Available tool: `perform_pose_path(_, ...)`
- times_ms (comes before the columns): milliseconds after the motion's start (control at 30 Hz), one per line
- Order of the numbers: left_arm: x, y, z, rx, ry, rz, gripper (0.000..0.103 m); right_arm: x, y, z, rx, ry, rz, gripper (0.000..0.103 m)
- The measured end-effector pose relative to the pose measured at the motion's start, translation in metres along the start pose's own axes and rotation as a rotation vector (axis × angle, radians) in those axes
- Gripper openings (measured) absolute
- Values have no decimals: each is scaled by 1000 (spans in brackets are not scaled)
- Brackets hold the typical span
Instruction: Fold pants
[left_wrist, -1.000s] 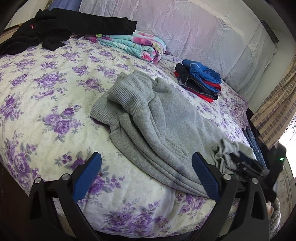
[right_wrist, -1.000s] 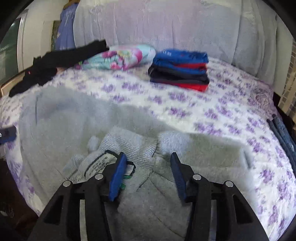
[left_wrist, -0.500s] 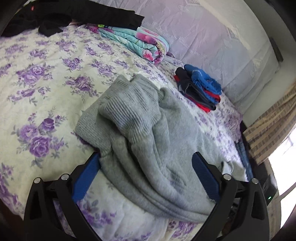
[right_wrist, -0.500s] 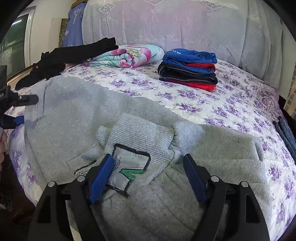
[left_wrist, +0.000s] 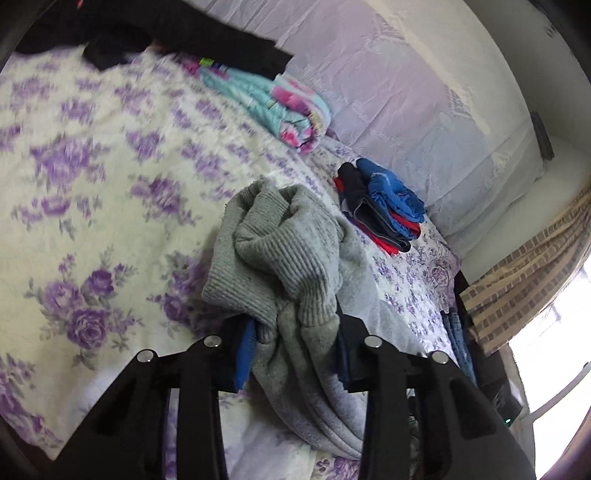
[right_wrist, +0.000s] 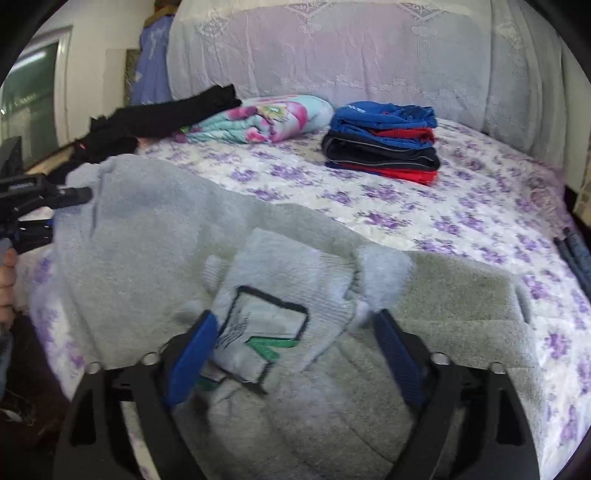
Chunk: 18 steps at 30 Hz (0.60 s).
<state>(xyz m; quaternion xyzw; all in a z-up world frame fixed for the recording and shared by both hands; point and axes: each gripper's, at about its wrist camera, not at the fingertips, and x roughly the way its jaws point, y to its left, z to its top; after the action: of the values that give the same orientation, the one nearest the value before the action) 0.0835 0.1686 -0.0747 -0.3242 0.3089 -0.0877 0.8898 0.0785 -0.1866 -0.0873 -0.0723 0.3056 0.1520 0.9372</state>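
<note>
Grey sweatpants (right_wrist: 147, 258) lie across the near part of the bed, waistband with its label (right_wrist: 258, 332) towards the right gripper. My left gripper (left_wrist: 295, 339) is shut on the bunched ribbed cuffs of the grey pants (left_wrist: 280, 258) and holds them just above the bedspread. In the right wrist view it shows at the far left (right_wrist: 55, 206). My right gripper (right_wrist: 291, 350) is open, its blue fingers (right_wrist: 192, 350) either side of the waistband label.
The bed has a purple-flowered spread (left_wrist: 92, 184). A stack of folded blue, red and dark clothes (right_wrist: 384, 140) and a rolled floral blanket (right_wrist: 266, 118) sit at the back. Black garments (right_wrist: 147, 118) lie back left. A padded headboard (right_wrist: 332, 55) stands behind.
My left gripper has moved in onto the pant cuffs and shut on them, bunching and lifting them. My right gripper has opened wider over the waistband.
</note>
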Motion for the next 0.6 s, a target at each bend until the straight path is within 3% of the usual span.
perform_pose_path(167,-31,-69,-3,245,-90,43,33,-36,-25,7,103,-101,3,92)
perform_pose_path(333,-48,-165,-18,498,-132,-27,33,-64,-74,-2,253,-145,-61,92)
perform_pose_path(467,-28,-243,-49,668,-74,-114,33,-85,-114,-23,391,-182,-132,92)
perform_pose_path(600,17,-304,-123,894,15,-116,33,-108,-149,-45,481,-210,-231,92)
